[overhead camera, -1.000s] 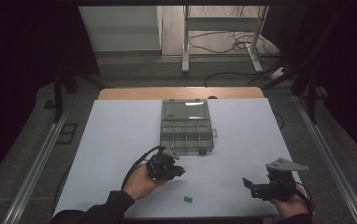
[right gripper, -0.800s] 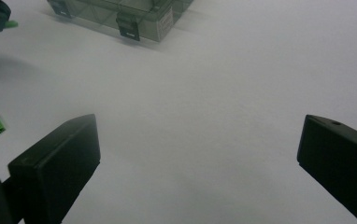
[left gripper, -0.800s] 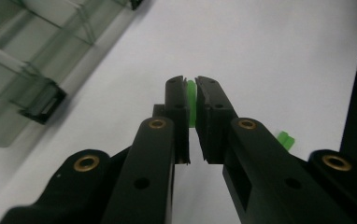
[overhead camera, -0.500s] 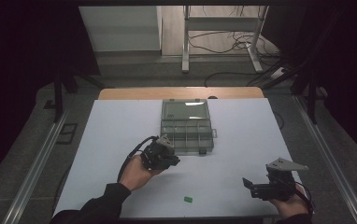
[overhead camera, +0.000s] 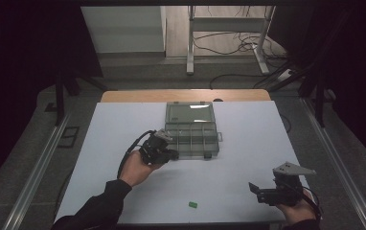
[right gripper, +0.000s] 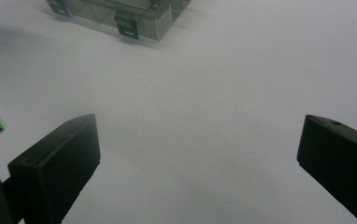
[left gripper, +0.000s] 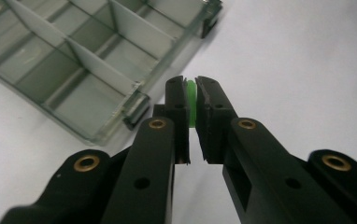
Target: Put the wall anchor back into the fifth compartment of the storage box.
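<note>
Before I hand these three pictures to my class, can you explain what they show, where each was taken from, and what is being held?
A person holds handheld tongs in each hand. One camera looks down on the white table; one rides on each pair of tongs. The left tongs are shut on a small green plastic piece, beside the clear plastic compartment box with its lid open. The right tongs stand open, holding nothing. A second small green plastic block lies on the table near the front edge.
</note>
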Motion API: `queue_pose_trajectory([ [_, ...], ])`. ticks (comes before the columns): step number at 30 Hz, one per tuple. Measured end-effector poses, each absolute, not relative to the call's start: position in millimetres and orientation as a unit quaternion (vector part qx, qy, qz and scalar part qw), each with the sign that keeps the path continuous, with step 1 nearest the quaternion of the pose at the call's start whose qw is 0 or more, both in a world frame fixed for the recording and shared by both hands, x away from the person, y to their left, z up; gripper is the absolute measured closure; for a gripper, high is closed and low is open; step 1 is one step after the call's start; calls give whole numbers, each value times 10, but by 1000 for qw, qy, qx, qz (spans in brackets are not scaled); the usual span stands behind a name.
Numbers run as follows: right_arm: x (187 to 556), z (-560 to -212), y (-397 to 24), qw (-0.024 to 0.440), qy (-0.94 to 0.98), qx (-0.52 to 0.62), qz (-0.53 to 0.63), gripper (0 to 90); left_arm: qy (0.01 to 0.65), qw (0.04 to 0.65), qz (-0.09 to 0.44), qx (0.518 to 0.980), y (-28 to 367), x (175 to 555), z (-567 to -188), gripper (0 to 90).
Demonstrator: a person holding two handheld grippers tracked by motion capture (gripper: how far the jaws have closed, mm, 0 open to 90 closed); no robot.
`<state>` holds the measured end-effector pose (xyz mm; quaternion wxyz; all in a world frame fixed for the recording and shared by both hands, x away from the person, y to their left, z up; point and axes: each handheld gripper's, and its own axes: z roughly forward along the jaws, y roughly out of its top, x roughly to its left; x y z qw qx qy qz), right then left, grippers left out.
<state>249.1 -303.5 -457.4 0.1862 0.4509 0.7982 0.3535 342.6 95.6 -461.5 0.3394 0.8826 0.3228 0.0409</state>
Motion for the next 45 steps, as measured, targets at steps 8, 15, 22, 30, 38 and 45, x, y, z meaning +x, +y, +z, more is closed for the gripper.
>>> queue_pose_trajectory([
  [8, 2495, -4576, -3037, 185, 796, 456, 352, 0, 331, 343, 52, 878, 993, 3516, -4593, 842],
  [15, 2496, -4577, -3037, 185, 797, 455, 351, 0, 345, 343, 57, 872, 1022, 3624, -4595, 839],
  [22, 2498, -4579, -3036, 184, 798, 454, 350, 0, 364, 336, 56, 867, 1041, 3736, -4664, 838],
  [30, 2500, -4580, -3035, 184, 799, 453, 350, 0, 375, 328, 63, 865, 1046, 3849, -4735, 838],
  [38, 2501, -4582, -3034, 184, 799, 453, 349, 0, 387, 317, 70, 863, 1070, 3942, -4812, 838],
  [45, 2502, -4584, -3032, 184, 800, 452, 349, 0, 401, 321, 70, 855, 1106, 4013, -4866, 835],
])
